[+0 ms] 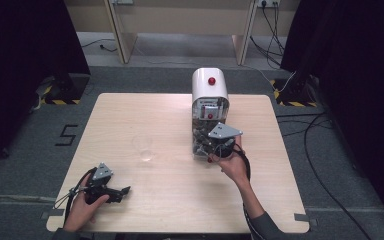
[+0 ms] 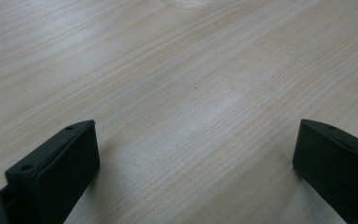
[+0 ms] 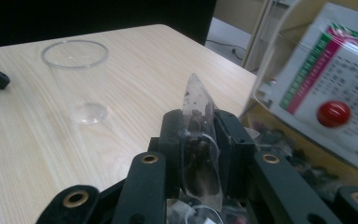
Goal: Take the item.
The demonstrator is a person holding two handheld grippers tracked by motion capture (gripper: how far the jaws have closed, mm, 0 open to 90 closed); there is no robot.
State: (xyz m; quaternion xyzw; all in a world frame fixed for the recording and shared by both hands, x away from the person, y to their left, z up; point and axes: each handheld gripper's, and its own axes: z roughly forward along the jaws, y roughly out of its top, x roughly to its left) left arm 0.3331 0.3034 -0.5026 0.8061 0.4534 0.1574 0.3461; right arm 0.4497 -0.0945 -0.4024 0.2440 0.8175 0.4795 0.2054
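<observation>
The right claw (image 3: 198,140) is clamped on a small clear sachet (image 3: 198,135) of dark bits, just beside the dispenser (image 1: 209,87) it comes from. The thin film could slip or tear if pulled hard. The light plastic cup (image 3: 77,77) stands well apart and could tip. The left claw (image 2: 193,154) hangs wide open, empty, over the tabletop (image 2: 177,84).
</observation>
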